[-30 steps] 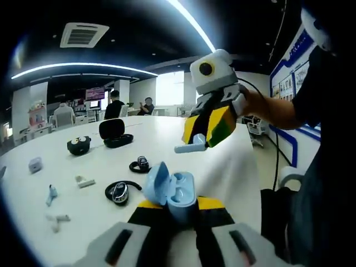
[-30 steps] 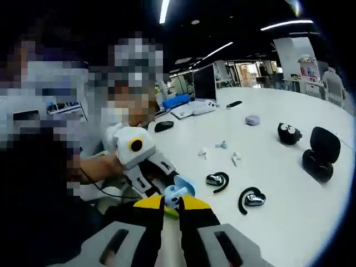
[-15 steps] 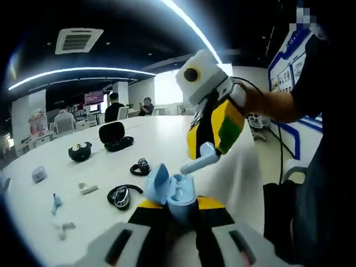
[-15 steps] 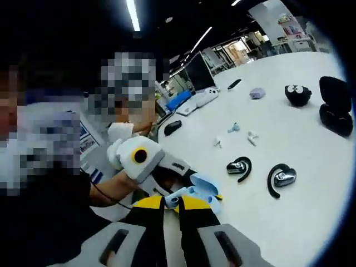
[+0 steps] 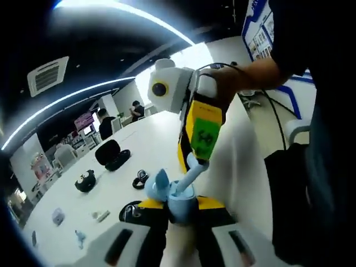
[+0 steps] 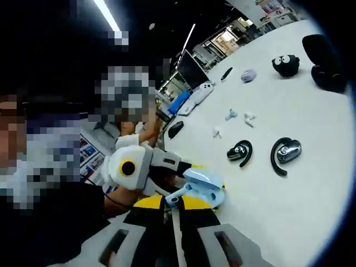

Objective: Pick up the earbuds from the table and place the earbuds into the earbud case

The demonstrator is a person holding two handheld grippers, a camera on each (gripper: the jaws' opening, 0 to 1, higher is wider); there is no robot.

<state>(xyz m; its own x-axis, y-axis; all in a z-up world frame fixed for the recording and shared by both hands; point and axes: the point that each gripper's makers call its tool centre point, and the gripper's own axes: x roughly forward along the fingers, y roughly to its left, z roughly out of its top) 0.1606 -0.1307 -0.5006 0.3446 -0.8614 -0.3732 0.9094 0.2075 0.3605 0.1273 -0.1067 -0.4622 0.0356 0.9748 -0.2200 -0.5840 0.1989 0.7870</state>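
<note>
My left gripper is shut on a light-blue earbud case, held upright with its lid open. From above comes my right gripper, yellow and black with a green label, shut on a light-blue earbud. The earbud's lower end sits at the case's open mouth. In the right gripper view the same earbud lies between my right jaws, with the open case just beyond it.
On the white table lie two black ear-hook earbuds, a black open case, a black round case with eyes, a lilac case and small loose earbuds. A person's arm holds the right gripper.
The right gripper has come down over the case, bringing the blue earbud from above and beside it into its open mouth. Both views have tilted.
</note>
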